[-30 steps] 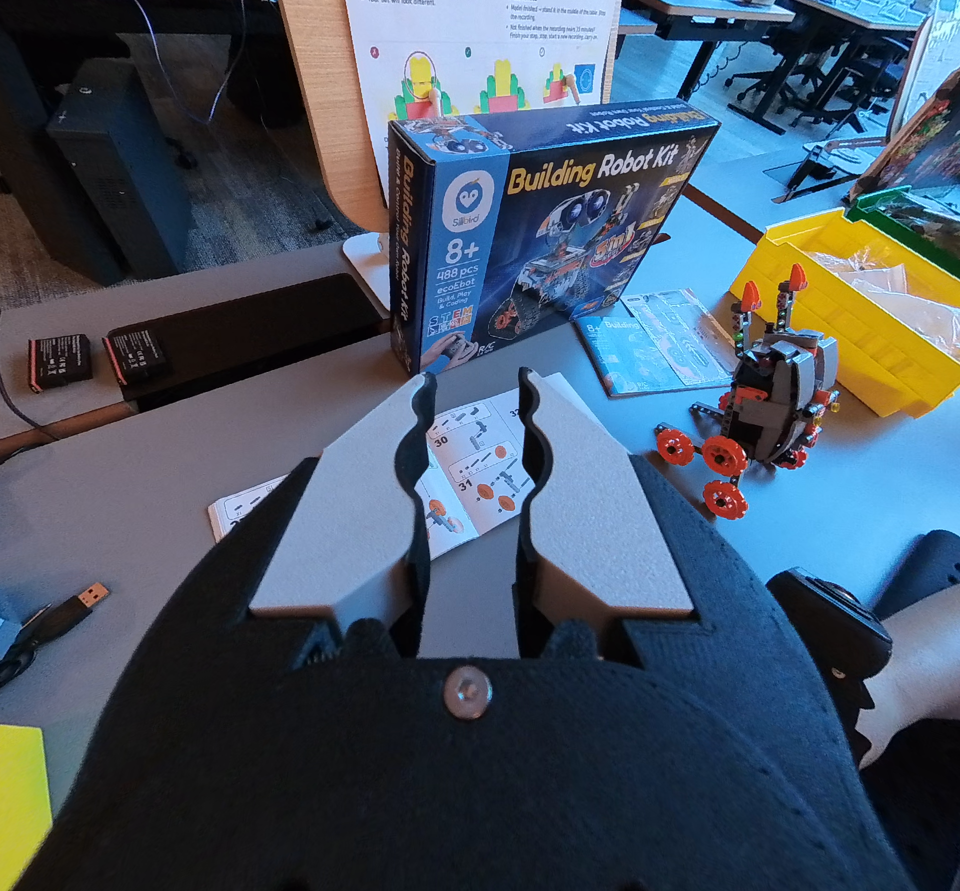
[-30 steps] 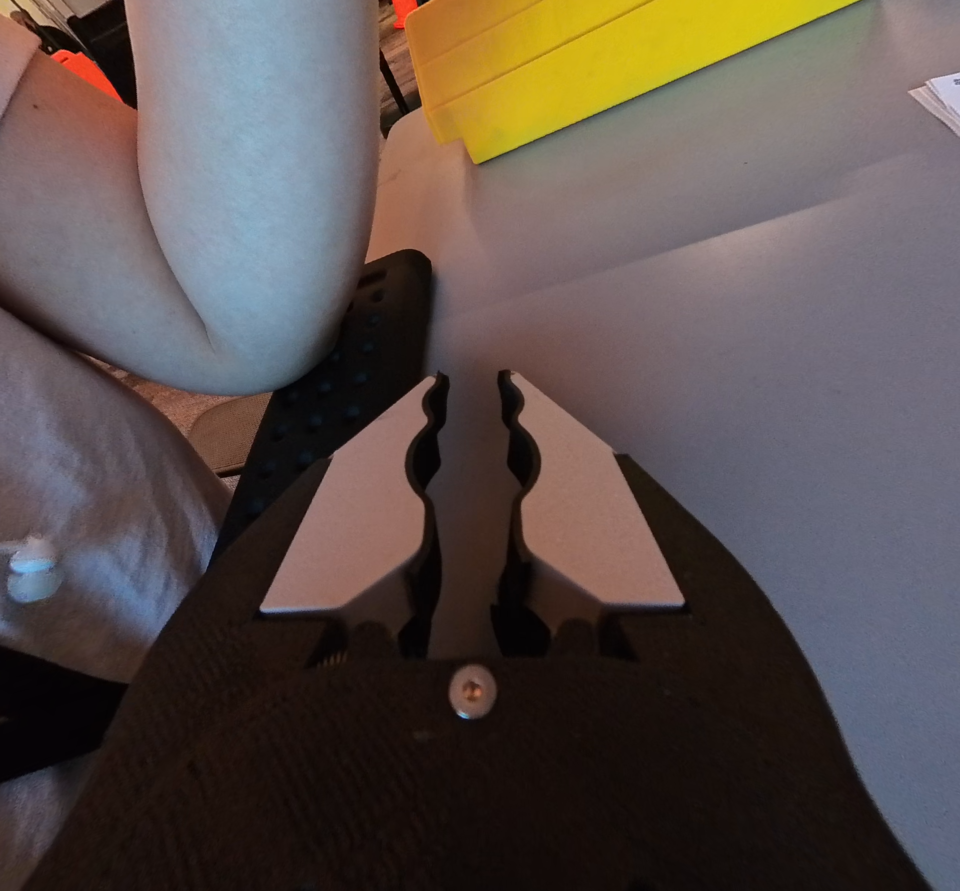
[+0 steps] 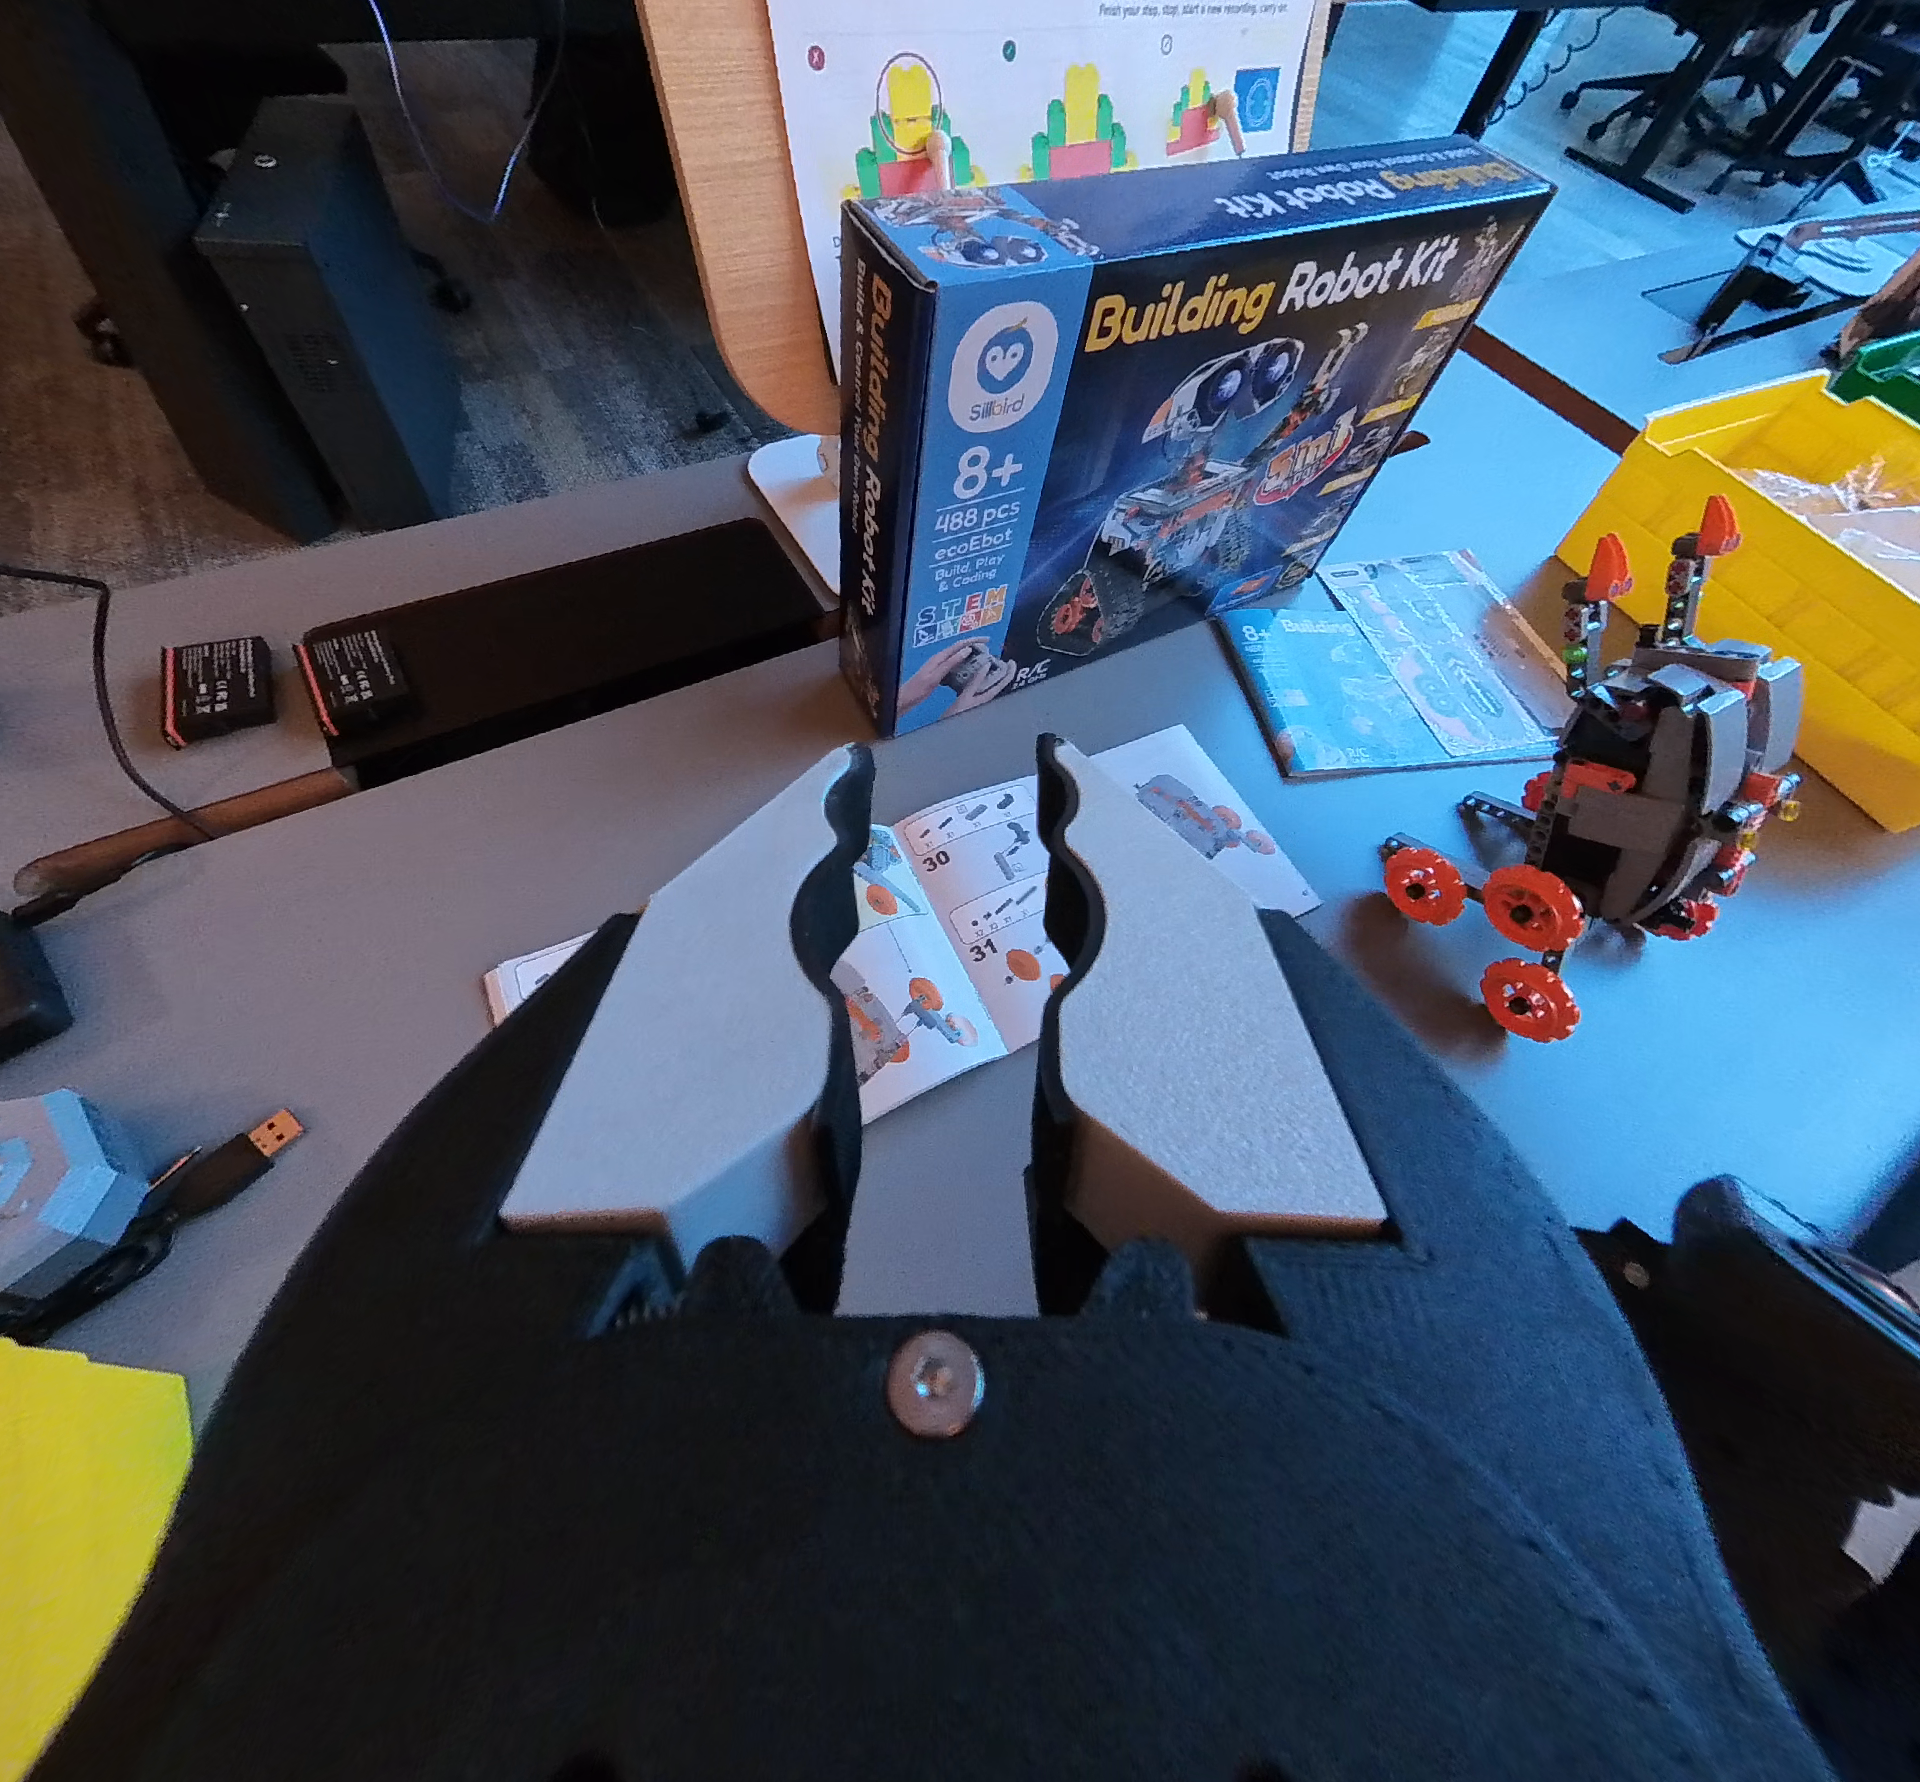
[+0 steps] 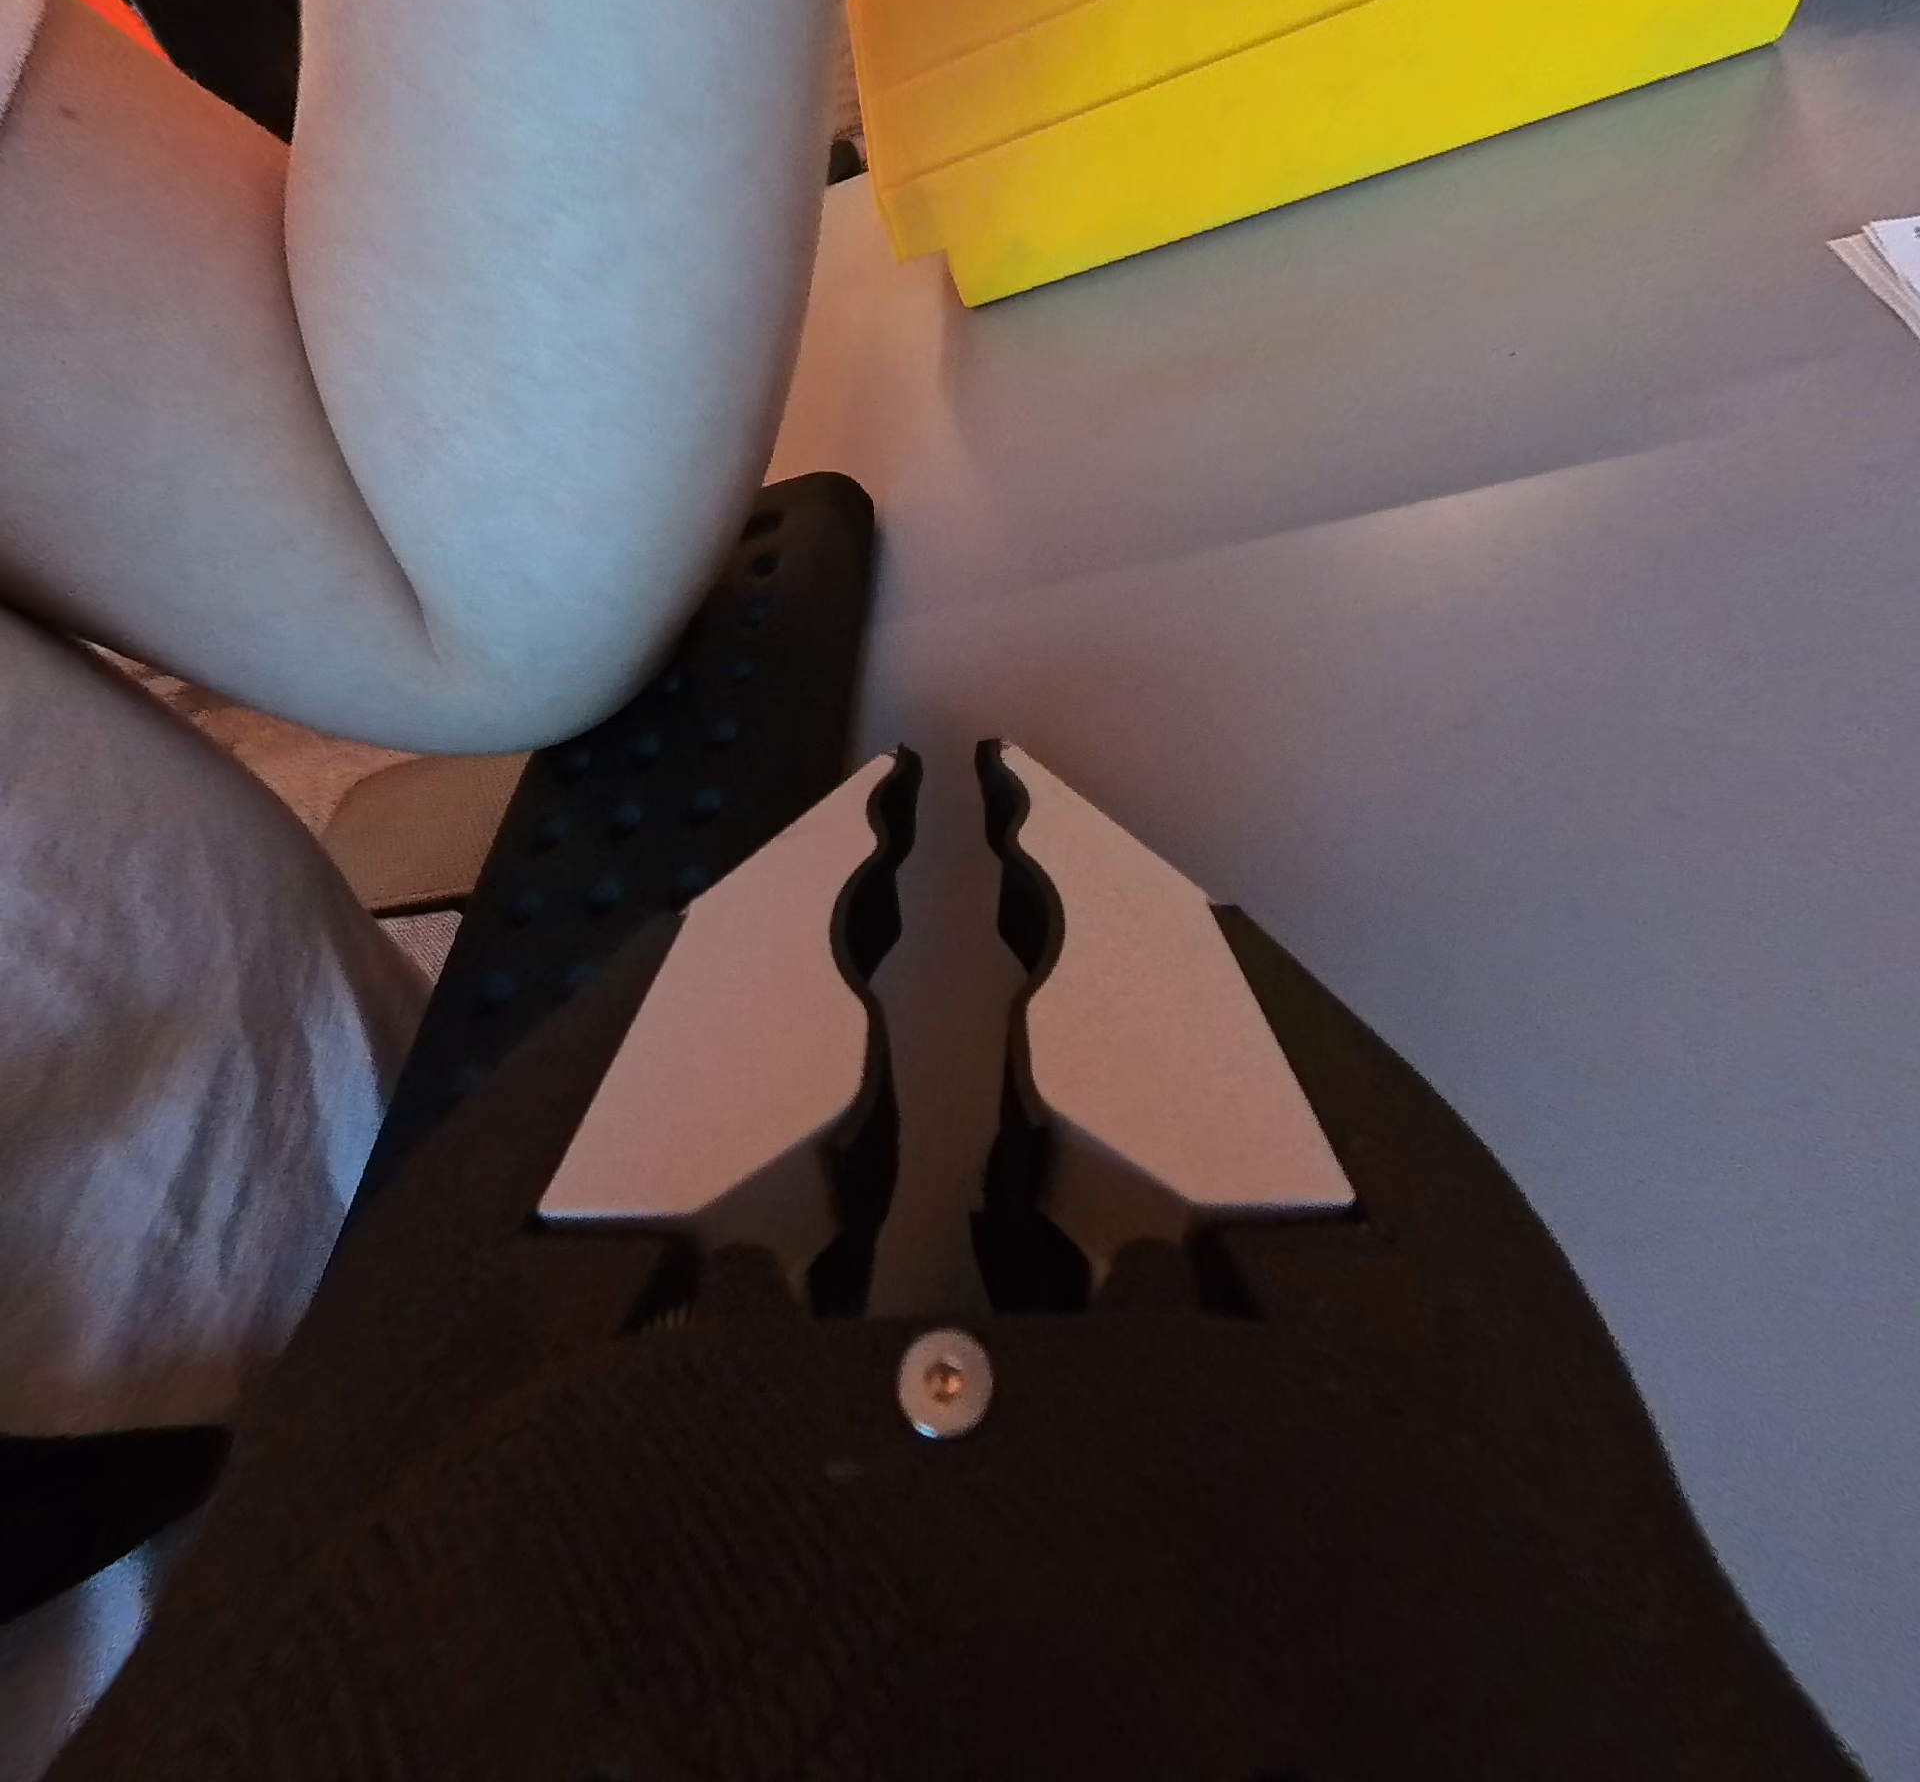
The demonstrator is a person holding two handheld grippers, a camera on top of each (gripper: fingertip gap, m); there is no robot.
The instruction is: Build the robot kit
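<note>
The left gripper (image 3: 951, 745) is held above the grey table (image 3: 644, 859) with its jaws apart; nothing is gripped. An open instruction booklet (image 3: 956, 932) is seen lying flat on the table beneath and between the fingers; contact with it cannot be told. Beyond the booklet, toward the far edge of the table, a blue kit box (image 3: 1174, 444) is stood upright. Behind the box a white printed sheet (image 3: 1039, 18) is propped against a wooden panel (image 3: 717, 174). Just right of the box a second, closed booklet (image 3: 1392, 683) is laid flat. A half-built model (image 3: 1642, 776) with orange wheels is stood near the right edge, just beside a yellow bin (image 3: 1745, 527). At the left, two small black battery packs (image 3: 281, 688) are noted near the far edge, and a USB plug (image 3: 244, 1150) on a black cable is laid near the near-left corner.

The right gripper (image 4: 948, 753) is held low over bare grey table (image 4: 1455, 693), jaws slightly apart and empty. A person's bent arm (image 4: 499, 330) is seen at its upper left, over a black studded plate (image 4: 686, 776). A yellow bin (image 4: 1351, 59) is stood well beyond the fingertips.
</note>
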